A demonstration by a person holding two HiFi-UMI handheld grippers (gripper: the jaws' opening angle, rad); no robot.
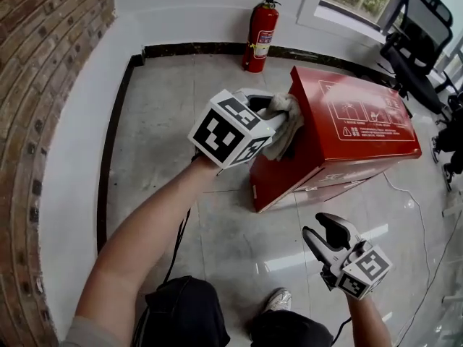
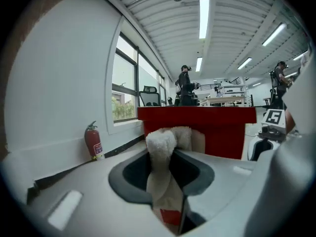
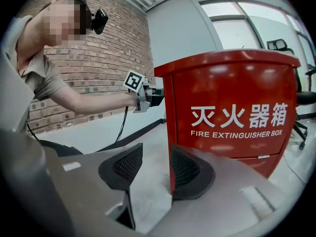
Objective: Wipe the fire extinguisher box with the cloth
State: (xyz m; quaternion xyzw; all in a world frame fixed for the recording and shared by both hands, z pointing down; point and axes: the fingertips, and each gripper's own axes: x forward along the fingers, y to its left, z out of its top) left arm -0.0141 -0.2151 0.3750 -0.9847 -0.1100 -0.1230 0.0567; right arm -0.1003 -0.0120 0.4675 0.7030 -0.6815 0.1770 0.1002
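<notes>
The red fire extinguisher box [image 1: 347, 132] stands on the tiled floor, its front printed with white lettering [image 3: 237, 125]. My left gripper [image 1: 278, 118] is raised at the box's left end, shut on a pale cloth [image 1: 286, 121] that bunches against the upper corner. In the left gripper view the cloth [image 2: 165, 157] is pinched between the jaws, with the box's red edge [image 2: 197, 115] just behind. My right gripper [image 1: 325, 238] hangs low in front of the box, open and empty; its jaws [image 3: 150, 172] frame bare floor and the box's left front corner.
A red fire extinguisher [image 1: 260, 35] stands against the back wall. A brick wall [image 1: 43, 85] runs along the left. An office chair [image 1: 419, 42] sits at the back right. A cable [image 1: 419, 223] trails on the floor right of the box. My shoe [image 1: 277, 300] shows below.
</notes>
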